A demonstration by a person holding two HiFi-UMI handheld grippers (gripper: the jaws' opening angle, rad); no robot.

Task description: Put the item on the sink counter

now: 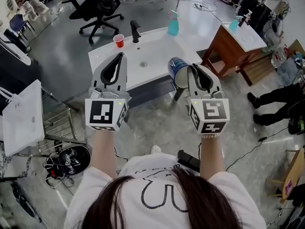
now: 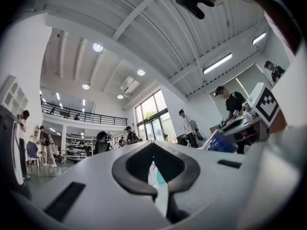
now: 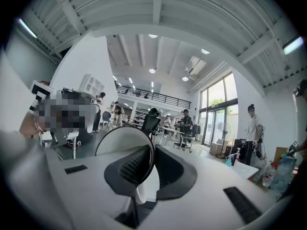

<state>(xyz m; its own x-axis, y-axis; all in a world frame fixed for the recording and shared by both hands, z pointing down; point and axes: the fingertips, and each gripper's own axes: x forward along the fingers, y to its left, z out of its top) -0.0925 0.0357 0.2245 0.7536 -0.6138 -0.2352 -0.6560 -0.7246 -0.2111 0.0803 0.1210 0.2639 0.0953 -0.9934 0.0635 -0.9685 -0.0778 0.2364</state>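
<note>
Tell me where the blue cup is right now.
Head view, right side: the blue cup is gripped by its rim in the right tongs, near the sink counter's right end.

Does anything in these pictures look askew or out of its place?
Only the cup: the right gripper pinches its rim, so it hangs tipped on its side, mouth toward the person, not yet on the sink counter. Nothing looks spilled or damaged.
</note>
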